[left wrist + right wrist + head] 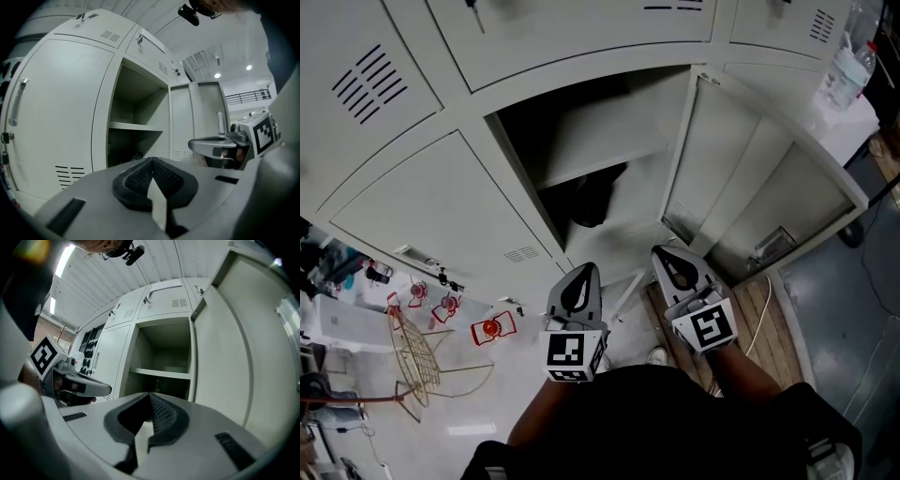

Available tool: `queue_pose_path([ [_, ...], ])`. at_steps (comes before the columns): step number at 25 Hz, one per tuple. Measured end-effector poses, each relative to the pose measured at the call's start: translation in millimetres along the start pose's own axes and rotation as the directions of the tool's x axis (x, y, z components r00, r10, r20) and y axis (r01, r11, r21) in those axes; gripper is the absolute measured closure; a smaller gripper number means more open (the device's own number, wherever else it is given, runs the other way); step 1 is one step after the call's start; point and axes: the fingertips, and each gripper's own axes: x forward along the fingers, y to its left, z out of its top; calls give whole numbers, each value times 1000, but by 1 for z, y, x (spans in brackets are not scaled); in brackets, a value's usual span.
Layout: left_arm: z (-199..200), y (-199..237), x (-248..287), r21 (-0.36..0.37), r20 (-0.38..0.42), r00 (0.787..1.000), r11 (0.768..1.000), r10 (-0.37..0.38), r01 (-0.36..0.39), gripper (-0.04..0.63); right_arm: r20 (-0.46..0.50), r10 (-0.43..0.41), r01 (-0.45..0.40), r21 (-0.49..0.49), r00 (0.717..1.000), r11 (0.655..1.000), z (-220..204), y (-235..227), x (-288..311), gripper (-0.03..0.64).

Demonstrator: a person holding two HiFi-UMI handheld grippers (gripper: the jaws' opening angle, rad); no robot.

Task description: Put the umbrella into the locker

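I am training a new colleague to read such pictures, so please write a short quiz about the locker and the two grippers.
1. True or false: the locker door is open.
2. Relative to the shelf, the dark object lies: A above, B below, C on the floor.
3. Fill in: the left gripper and the right gripper are both ___, holding nothing.
Key: 1 true; 2 B; 3 shut.
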Motion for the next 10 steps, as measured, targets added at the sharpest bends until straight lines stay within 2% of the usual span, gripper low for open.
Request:
queue_pose_path([
  [10,5,7,3,26,7,1000,1000,12,-12,601,23,4,-4,-5,1000,1000,5,2,4,618],
])
